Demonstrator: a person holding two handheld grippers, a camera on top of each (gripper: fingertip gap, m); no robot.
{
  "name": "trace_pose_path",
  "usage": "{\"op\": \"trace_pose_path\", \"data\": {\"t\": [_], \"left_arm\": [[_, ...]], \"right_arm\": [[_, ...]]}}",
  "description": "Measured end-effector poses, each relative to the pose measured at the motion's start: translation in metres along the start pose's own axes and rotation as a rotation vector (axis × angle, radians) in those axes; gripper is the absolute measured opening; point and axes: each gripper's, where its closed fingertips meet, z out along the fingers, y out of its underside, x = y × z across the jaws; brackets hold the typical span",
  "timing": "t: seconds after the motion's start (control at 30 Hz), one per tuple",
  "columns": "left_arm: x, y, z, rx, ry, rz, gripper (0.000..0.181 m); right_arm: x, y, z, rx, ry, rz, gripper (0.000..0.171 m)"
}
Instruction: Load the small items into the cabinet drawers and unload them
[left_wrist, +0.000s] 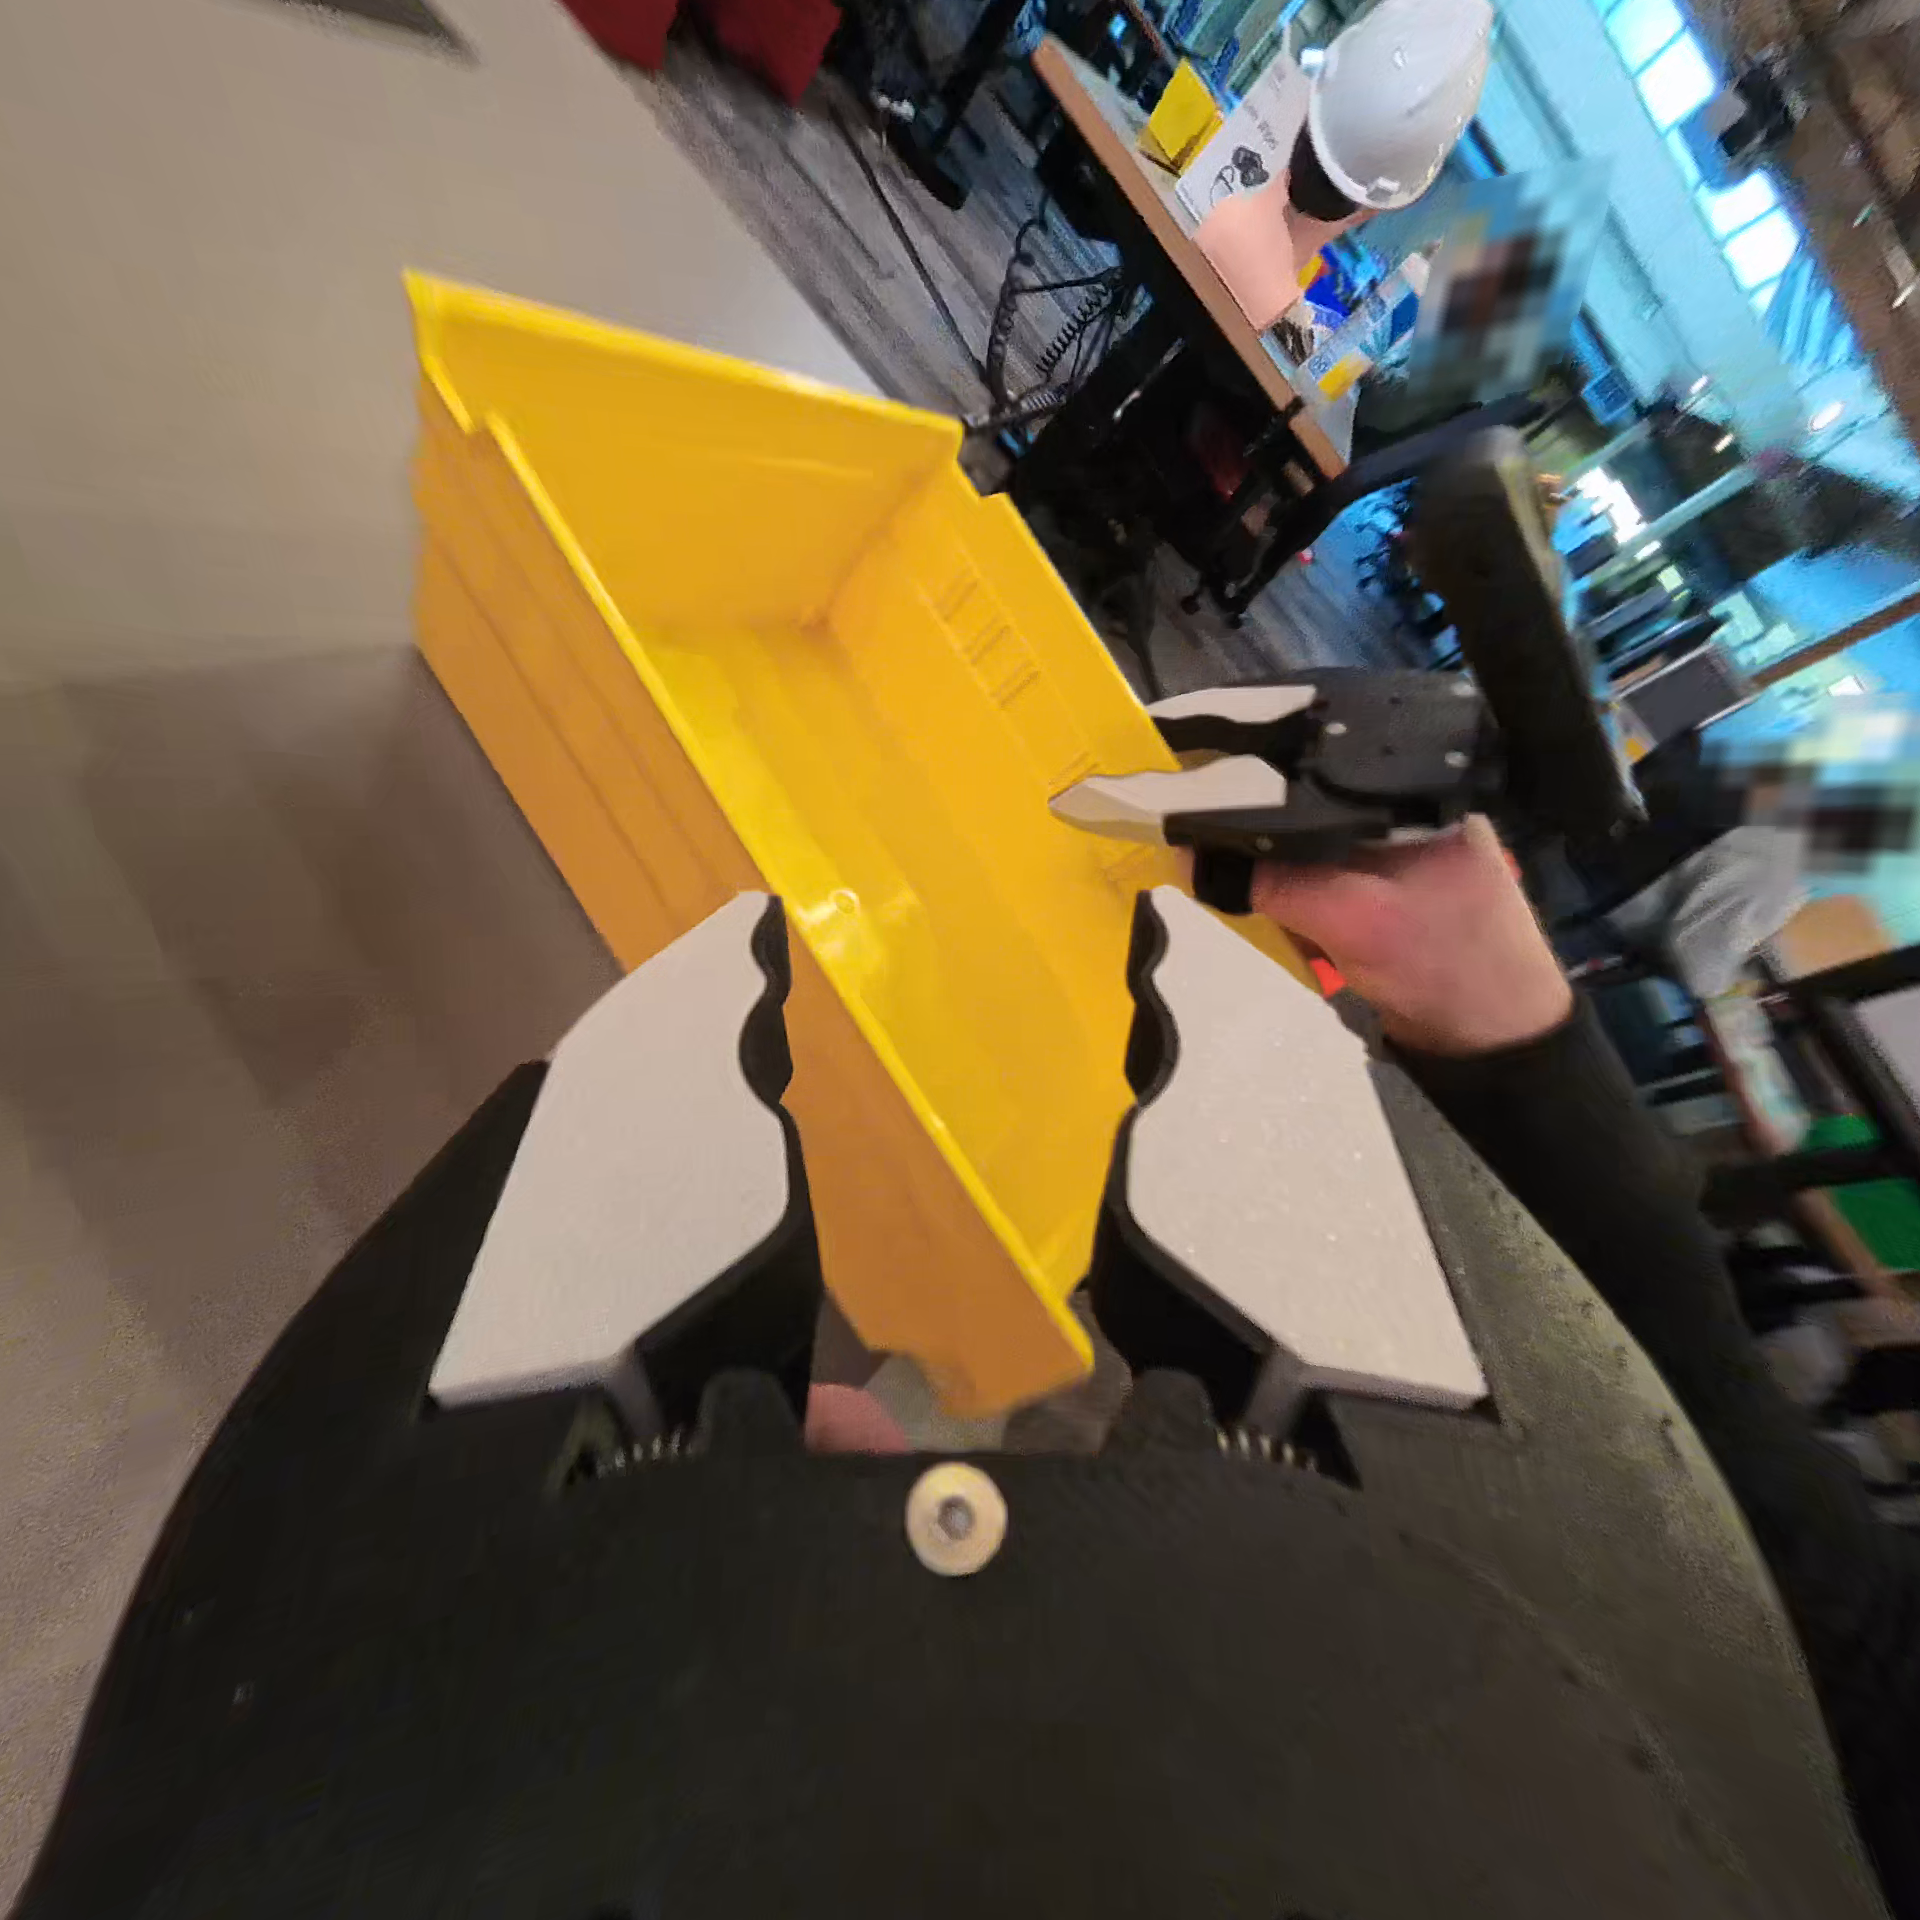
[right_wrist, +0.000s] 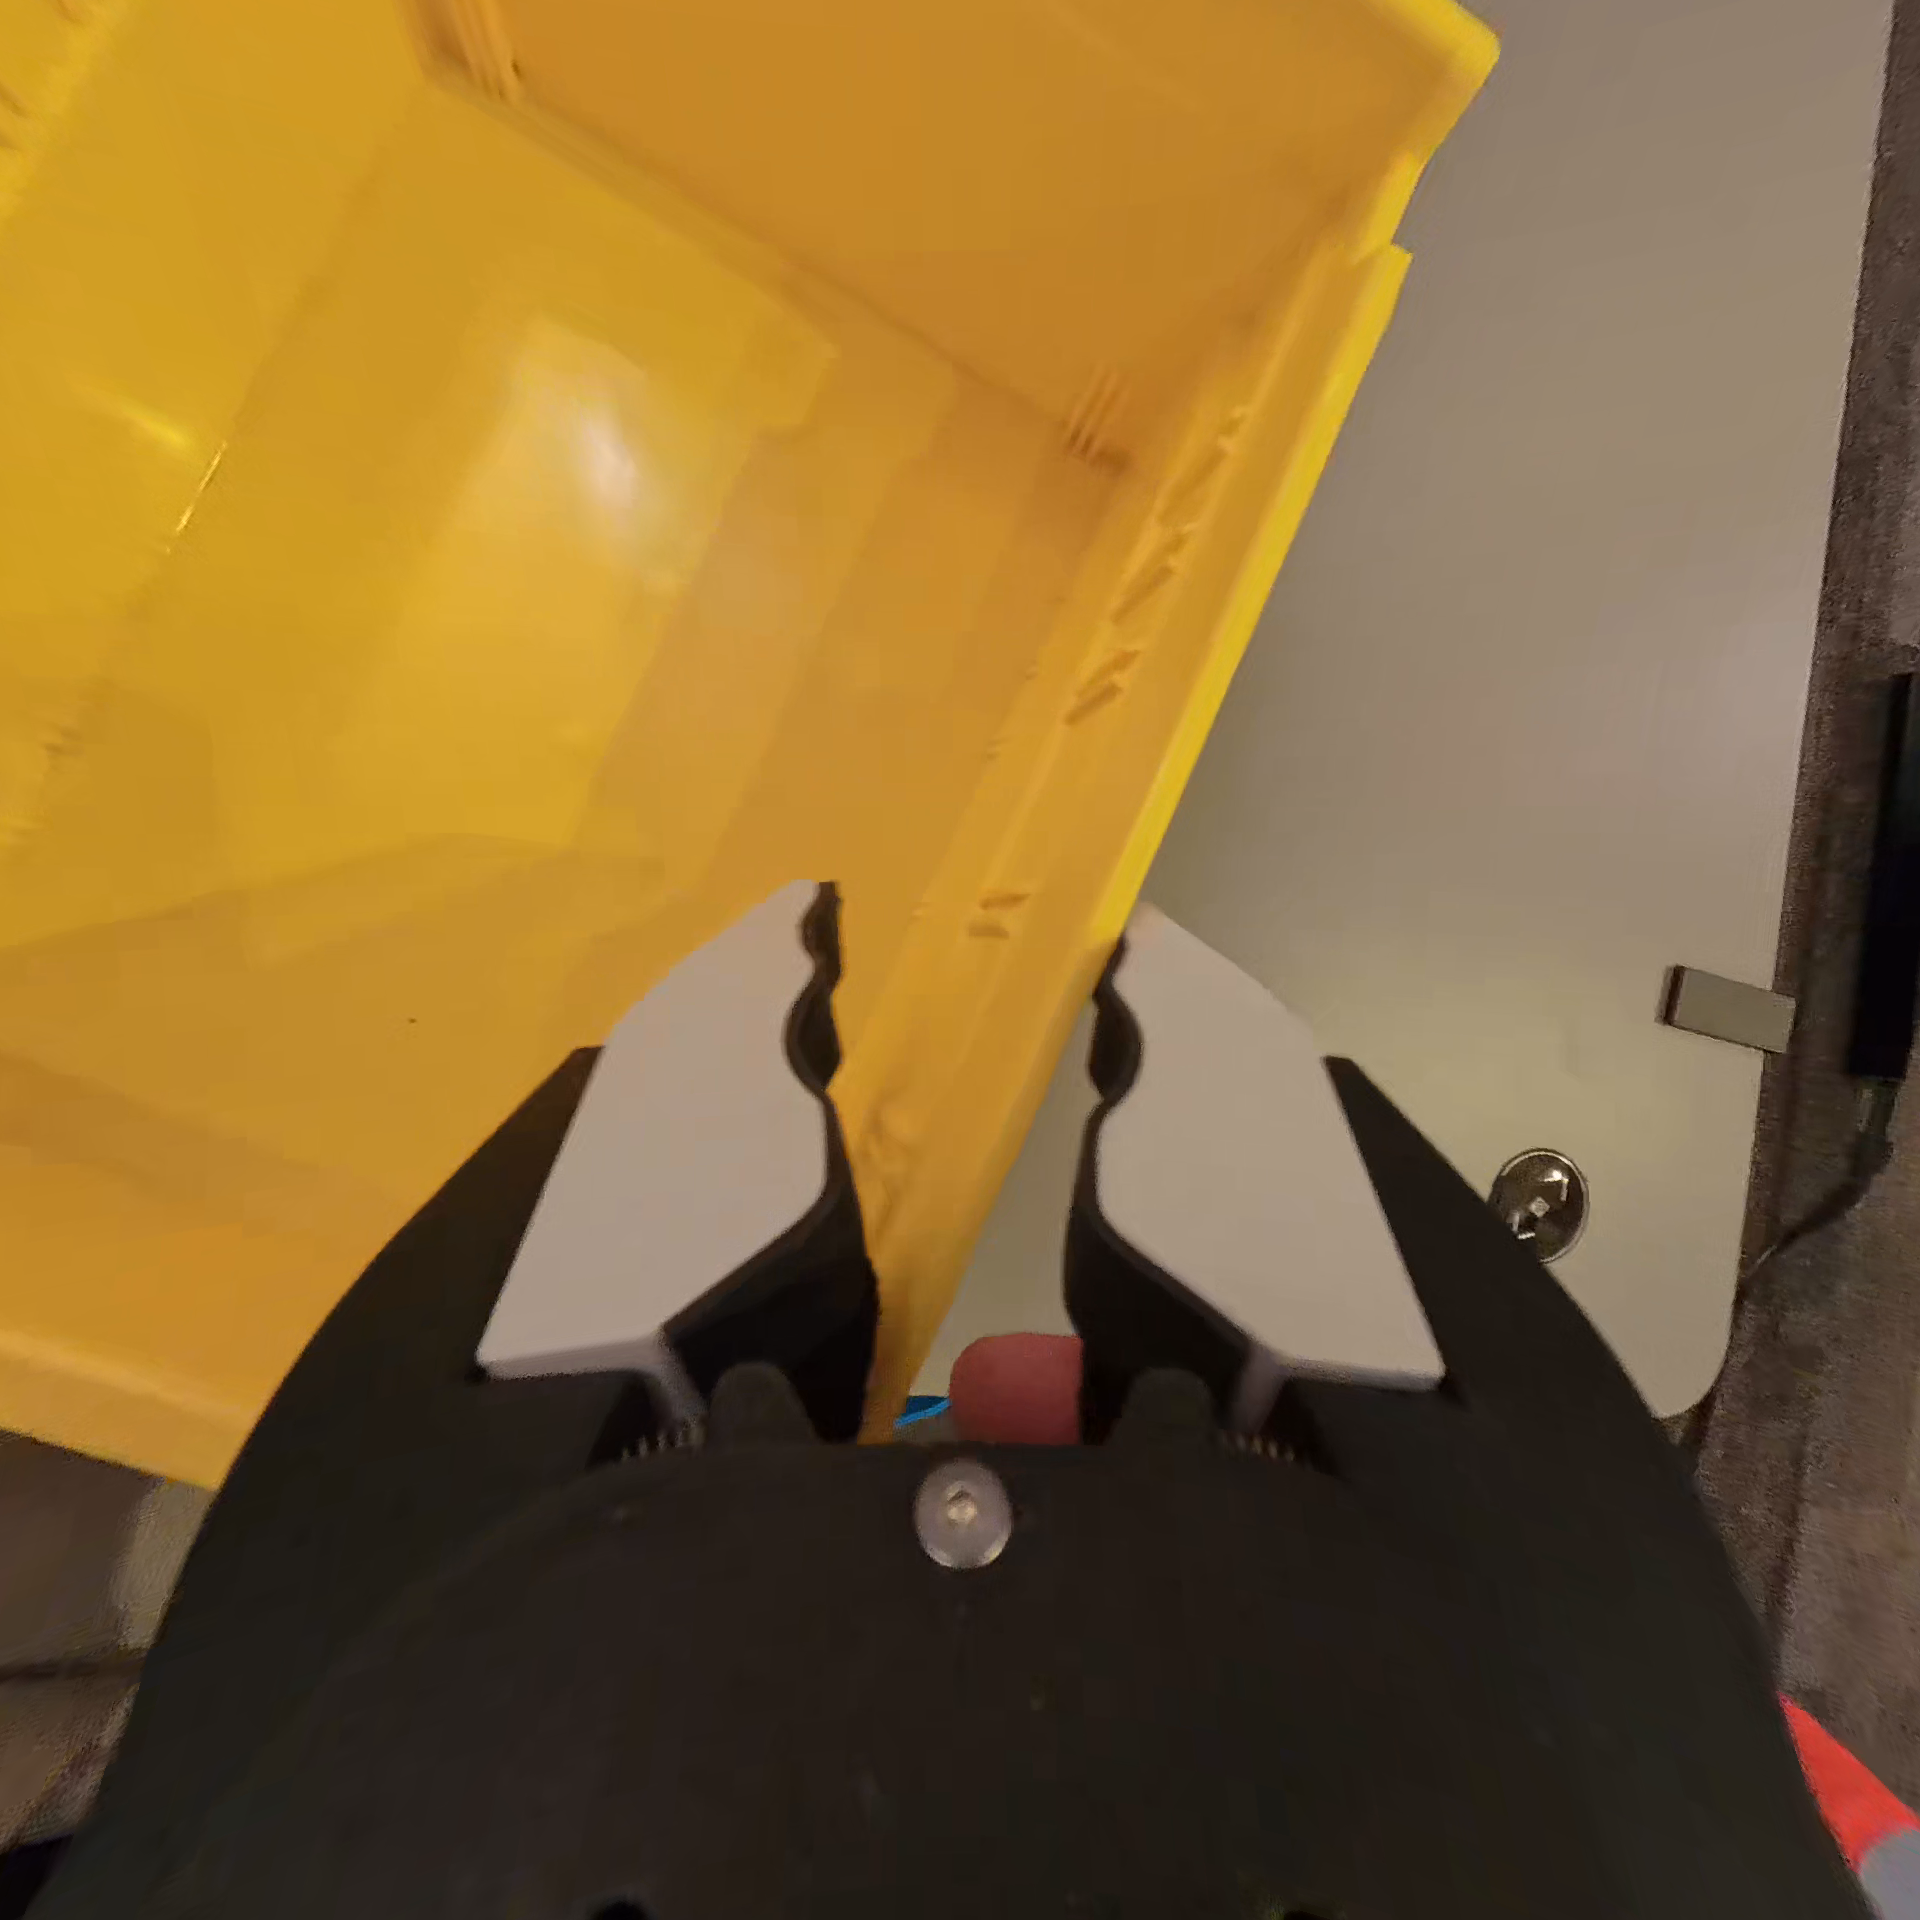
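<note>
Yellow drawer (left_wrist: 831, 727) tilted, interior bare; left gripper (left_wrist: 956, 914) and right gripper (right_wrist: 971, 914) each clamp a wall; edges cropped, blurred.

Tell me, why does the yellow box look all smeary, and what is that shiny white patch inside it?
In the right wrist view, the yellow box is smeared by motion blur, and the white patch is light glaring off its floor. In the left wrist view, the box is sharper, but the room behind is blurred and the wide lens bends the picture.
</note>
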Motion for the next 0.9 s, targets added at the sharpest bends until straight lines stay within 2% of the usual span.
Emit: {"op": "trace_pose_path", "data": {"t": [0.03,0.13,0.2,0.27,0.37,0.47,0.53,0.57,0.63,0.67,0.77,0.9], "left_arm": [[0.002,-0.005,-0.021,0.014,-0.034,0.065,0.061],[-0.019,-0.017,-0.103,0.004,-0.249,0.265,0.061],[-0.062,-0.024,-0.174,-0.036,-0.498,0.349,0.062],[-0.12,-0.021,-0.258,-0.134,-0.813,0.389,0.073],[-0.186,-0.002,-0.38,-0.188,-1.121,0.291,0.069],[-0.233,0.041,-0.466,-0.29,-1.3,0.165,0.072],[-0.252,0.069,-0.501,-0.365,-1.377,0.128,0.071],[-0.257,0.075,-0.509,-0.351,-1.382,0.122,0.076],[-0.258,0.085,-0.496,-0.26,-1.245,0.047,0.048],[-0.259,0.094,-0.493,-0.301,-1.24,0.062,0.044],[-0.26,0.108,-0.481,-0.387,-1.203,0.1,0.017],[-0.255,0.112,-0.487,-0.384,-1.183,0.068,0.013]], "right_arm": [[0.001,0.001,0.001,0.0,0.0,-0.01,0.041],[0.004,-0.001,0.002,0.012,-0.001,-0.028,0.039],[0.006,-0.002,0.004,0.015,0.007,-0.042,0.038],[0.01,-0.003,0.005,0.015,0.02,-0.061,0.037],[0.02,-0.004,0.008,0.003,0.049,-0.105,0.033],[0.028,-0.007,0.012,-0.001,0.053,-0.108,0.028],[0.03,-0.01,0.014,0.006,0.032,-0.092,0.027],[0.032,-0.011,0.015,0.009,0.03,-0.086,0.025],[0.035,-0.013,0.017,0.006,0.039,-0.08,0.023],[0.036,-0.014,0.018,0.002,0.042,-0.084,0.023],[0.038,-0.016,0.019,-0.003,0.042,-0.073,0.022],[0.039,-0.016,0.019,0.002,0.054,-0.075,0.021]]}}
